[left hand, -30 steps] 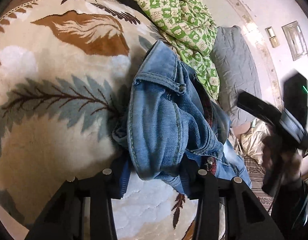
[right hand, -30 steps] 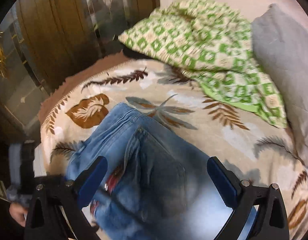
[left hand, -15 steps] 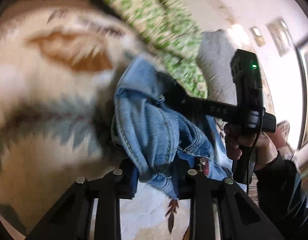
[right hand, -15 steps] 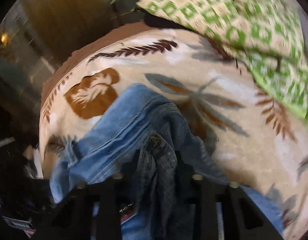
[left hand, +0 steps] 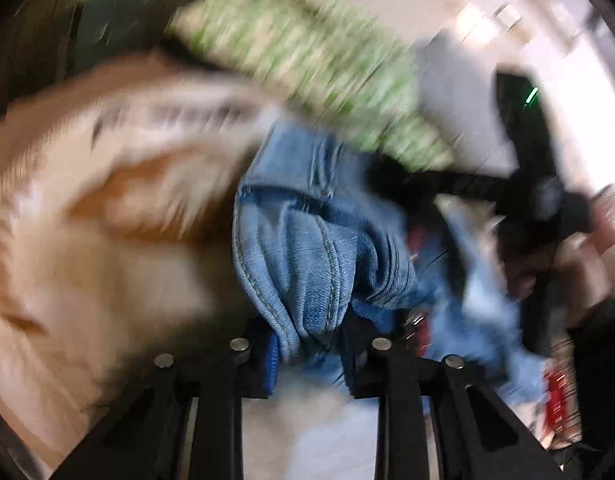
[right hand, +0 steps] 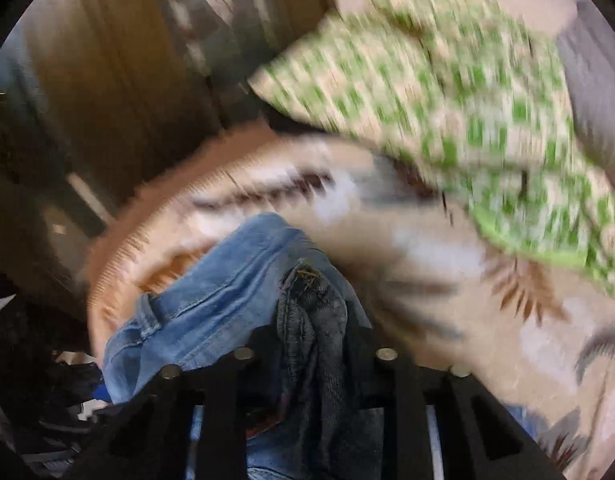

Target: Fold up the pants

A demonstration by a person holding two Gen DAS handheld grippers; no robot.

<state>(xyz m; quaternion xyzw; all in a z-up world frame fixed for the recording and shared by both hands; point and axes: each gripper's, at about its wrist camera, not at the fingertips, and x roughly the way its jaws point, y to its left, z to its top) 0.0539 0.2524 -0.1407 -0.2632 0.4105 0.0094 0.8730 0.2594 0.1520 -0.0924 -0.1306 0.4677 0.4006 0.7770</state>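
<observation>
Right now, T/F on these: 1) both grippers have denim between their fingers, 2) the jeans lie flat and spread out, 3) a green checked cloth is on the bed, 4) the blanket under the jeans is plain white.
1) True. The left gripper and the right gripper each have bunched jeans between their fingers; both sets of jaws are opening.
2) False. They are crumpled and gathered up.
3) True. The green checked cloth lies beyond the jeans.
4) False. The blanket is beige with a leaf pattern.

Left gripper (left hand: 309, 354) and right gripper (right hand: 311, 354), jaws easing apart, apparently pinching cloth.
</observation>
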